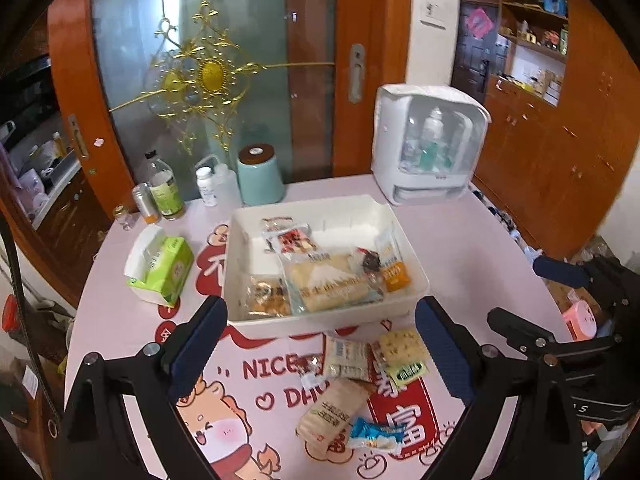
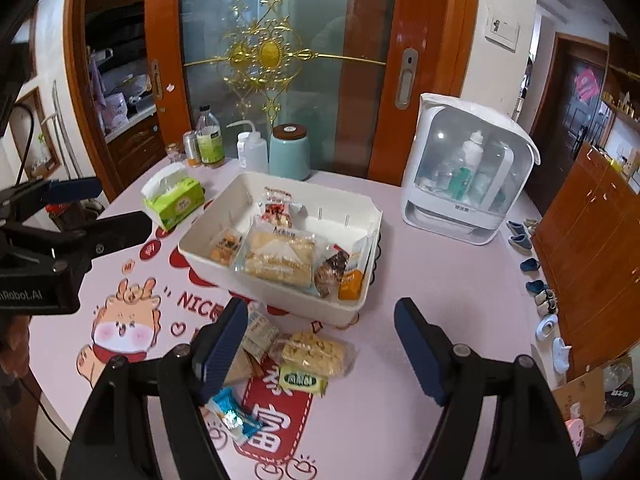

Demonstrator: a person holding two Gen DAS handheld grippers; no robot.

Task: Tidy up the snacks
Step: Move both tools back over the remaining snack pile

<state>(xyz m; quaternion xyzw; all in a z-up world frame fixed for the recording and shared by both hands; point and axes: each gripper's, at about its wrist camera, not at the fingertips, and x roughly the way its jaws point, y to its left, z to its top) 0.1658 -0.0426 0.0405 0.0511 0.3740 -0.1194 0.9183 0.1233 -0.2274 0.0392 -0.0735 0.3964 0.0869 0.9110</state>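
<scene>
A white bin stands mid-table and holds several snack packs, among them a large bread pack and an orange sachet. Loose snacks lie in front of it: a cracker pack, a small green pack, a blue candy and a beige biscuit pack. My left gripper is open and empty above these snacks. My right gripper is open and empty over them too.
A green tissue box lies left of the bin. Bottles and a teal canister stand at the back. A white cabinet stands at the back right. Shoes line the floor.
</scene>
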